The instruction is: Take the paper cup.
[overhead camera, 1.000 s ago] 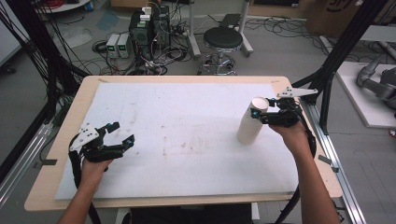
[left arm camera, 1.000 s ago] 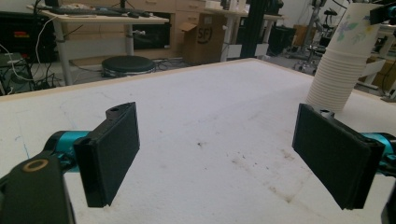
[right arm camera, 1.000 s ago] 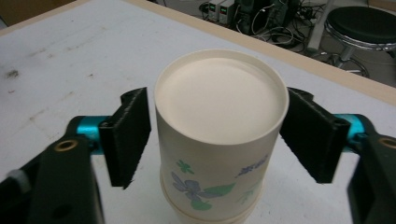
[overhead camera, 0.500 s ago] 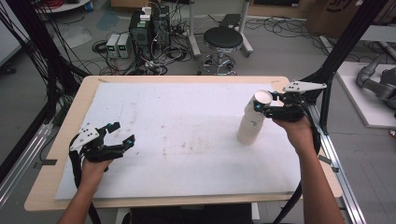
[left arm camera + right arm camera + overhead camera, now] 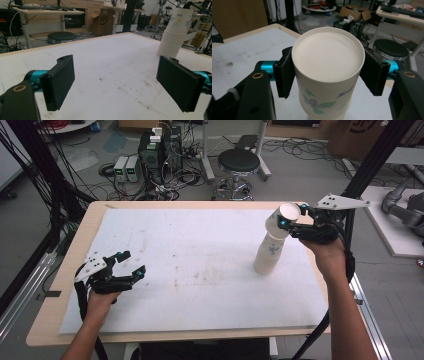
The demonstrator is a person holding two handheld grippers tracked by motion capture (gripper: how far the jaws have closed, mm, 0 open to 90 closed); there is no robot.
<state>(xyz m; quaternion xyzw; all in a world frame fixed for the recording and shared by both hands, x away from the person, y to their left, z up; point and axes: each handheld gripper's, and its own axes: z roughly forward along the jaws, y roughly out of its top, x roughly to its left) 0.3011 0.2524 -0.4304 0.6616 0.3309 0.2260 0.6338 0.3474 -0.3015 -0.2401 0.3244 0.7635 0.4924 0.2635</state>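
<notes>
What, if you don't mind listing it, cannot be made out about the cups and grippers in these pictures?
- Stack: how many cups, high view, rims too small.
- Top cup: whether it has left the stack, right gripper view, bottom edge cuts it off.
- Top cup print: blurred.
- Right gripper: far pad, high view, hidden behind the cup.
- Left gripper: body, left gripper view, cut off below.

Even, soft indoor light, faint shadows; the high view is grainy (softest toward twelve o'clock), gripper views slightly blurred.
</notes>
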